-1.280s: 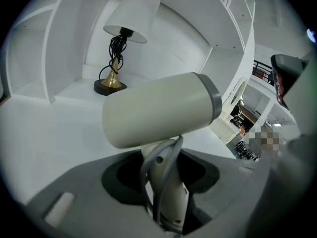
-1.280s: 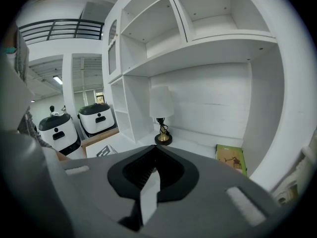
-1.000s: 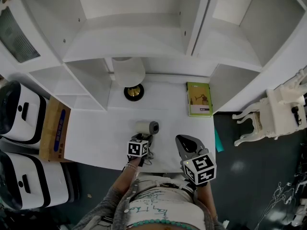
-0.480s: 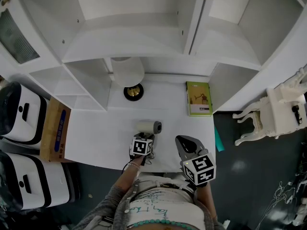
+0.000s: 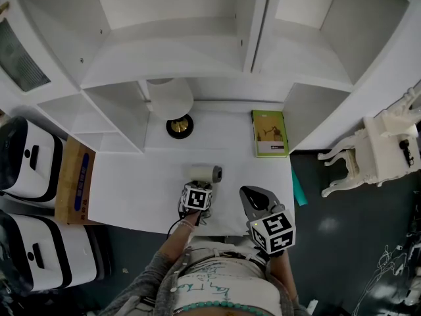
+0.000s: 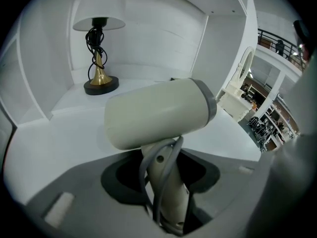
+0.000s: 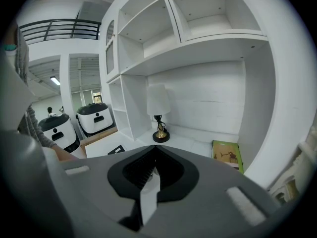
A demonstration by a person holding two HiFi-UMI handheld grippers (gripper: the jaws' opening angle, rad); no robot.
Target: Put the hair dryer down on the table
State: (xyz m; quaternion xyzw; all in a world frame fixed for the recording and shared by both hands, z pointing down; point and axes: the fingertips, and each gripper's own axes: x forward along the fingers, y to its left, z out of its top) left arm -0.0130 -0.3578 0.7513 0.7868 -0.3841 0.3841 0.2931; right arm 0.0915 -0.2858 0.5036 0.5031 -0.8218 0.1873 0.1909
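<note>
left gripper (image 5: 199,193) clamped on the handle of the hair dryer (image 6: 158,113), grey cord pinched alongside. shifted a little forward and to the right over the table (image 5: 131,189) within the last second, barrel level. probably nearing the set-down spot, with no release begun. right gripper (image 5: 250,197) idle by the table's front edge, jaws together on nothing. hard to tell whether dryer and tabletop touch: underside masked by the marker cube from above, handle's lower end cut off.
</note>
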